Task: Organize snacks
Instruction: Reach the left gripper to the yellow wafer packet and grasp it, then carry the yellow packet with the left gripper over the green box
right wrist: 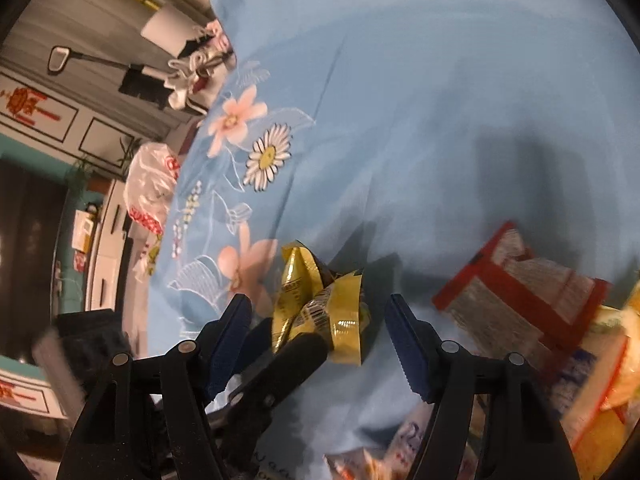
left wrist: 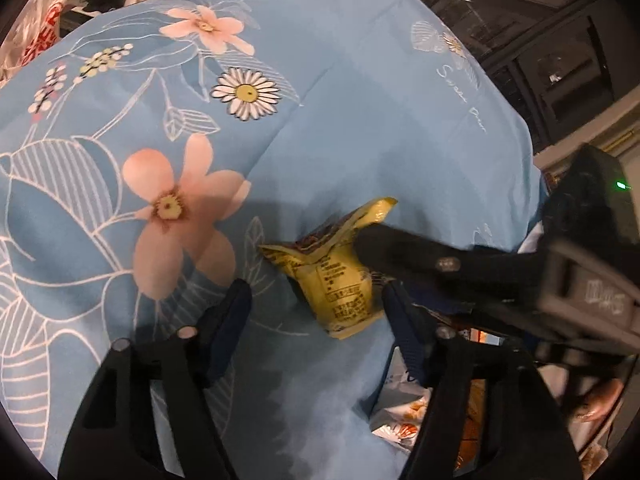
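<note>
Left wrist view shows the crumpled yellow snack packet (left wrist: 340, 280) on the flowered blue cloth (left wrist: 360, 120), between both the left gripper (left wrist: 316, 286) and right gripper (right wrist: 318, 300), neither's parted jaws pressing it, so one alone should close squarely across its middle.

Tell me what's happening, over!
Left gripper open, right gripper open, both around yellow snack packet. Packet on blue cloth, not gripped. Grippers crowding each other.

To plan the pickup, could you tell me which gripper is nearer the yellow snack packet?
Right, narrowly. The right gripper straddles the yellow snack packet, one finger across its crumpled top. The left gripper brackets it too, fingertips at its lower edge.
</note>
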A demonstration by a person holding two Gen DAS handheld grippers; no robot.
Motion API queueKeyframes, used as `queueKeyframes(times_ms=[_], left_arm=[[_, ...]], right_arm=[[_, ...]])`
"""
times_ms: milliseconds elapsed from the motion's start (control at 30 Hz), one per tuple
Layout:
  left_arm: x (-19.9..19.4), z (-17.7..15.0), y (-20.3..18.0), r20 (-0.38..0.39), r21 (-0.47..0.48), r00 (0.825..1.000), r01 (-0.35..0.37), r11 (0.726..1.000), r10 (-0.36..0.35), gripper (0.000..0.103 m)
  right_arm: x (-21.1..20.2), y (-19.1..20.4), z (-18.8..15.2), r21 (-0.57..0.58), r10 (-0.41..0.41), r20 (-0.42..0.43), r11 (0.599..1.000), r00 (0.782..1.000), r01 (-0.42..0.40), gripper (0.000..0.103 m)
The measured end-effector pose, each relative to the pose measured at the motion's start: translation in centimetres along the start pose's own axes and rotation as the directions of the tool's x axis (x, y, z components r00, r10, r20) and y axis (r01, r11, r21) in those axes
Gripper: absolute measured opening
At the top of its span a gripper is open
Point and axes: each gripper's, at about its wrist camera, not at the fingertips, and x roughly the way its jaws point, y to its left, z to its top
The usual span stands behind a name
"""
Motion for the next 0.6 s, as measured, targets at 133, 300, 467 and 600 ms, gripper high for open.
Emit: queueKeyframes(times_ms=[133,300,467,600], left_arm=[[0.3,-0.3,-0.1,-0.019,0.004,0.999,0.037,0.999,-0.037,0.034],[-0.7,-1.2,-1.6,-0.014,0.052,1.000,0.007,0.999,-0.007,0.031],[-3.0,-2.7,-4.2,0.018,0.126,1.000,0.002,0.992,-0.004,0.031],[-4.7,-4.3,-6.4,0.007,0.152,0.999,0.034,0.988,-0.035,0.030]], right_arm=[[1.2,-0.4,-0.3,-0.003,0.011,-0.022,1.000,1.000,-0.011,0.055],[0.5,-0.7,-0.9,0.020,0.052,-0.007,0.998,0.999,-0.052,0.049],[-2.4,-0.4,-2.8,0.018,0.079,0.039,0.997,0.996,-0.079,0.048],[-5.3,-0.2,-5.0,0.021,0.074,0.078,0.997,0.994,-0.076,0.047]])
